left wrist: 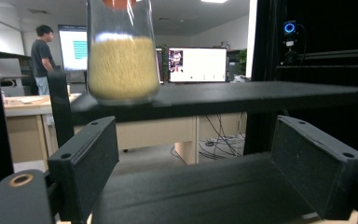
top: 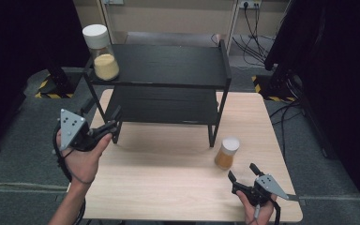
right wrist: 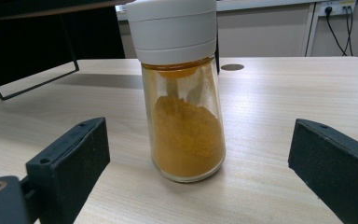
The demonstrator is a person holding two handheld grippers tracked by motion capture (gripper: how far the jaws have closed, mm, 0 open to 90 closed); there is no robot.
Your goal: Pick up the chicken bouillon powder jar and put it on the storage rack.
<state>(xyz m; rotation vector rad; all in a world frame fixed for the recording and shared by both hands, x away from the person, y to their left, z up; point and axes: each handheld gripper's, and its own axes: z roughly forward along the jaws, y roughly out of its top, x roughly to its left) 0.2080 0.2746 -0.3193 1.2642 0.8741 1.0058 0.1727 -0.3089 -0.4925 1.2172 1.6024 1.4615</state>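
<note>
A black two-tier rack (top: 168, 63) stands at the back of the wooden table (top: 168, 183). On the left front corner of its top shelf stands a glass jar of pale yellow grains (top: 102, 54) with a white lid. My left gripper (top: 109, 125) is open at the rack's left front leg, level with the lower shelf. In the left gripper view the grain jar (left wrist: 122, 65) stands above the empty jaws of that gripper (left wrist: 196, 154). A white-lidded jar of orange powder (top: 227, 153) stands upright on the table. My right gripper (top: 242, 172) is open just in front of it. The orange jar (right wrist: 182, 116) lies ahead, between the jaw lines, untouched.
The rack's lower shelf (left wrist: 200, 191) lies directly ahead of the left jaws. Black stands and cables (top: 281, 84) sit on the floor to the right. A person (left wrist: 42, 56) stands by monitors far behind the rack.
</note>
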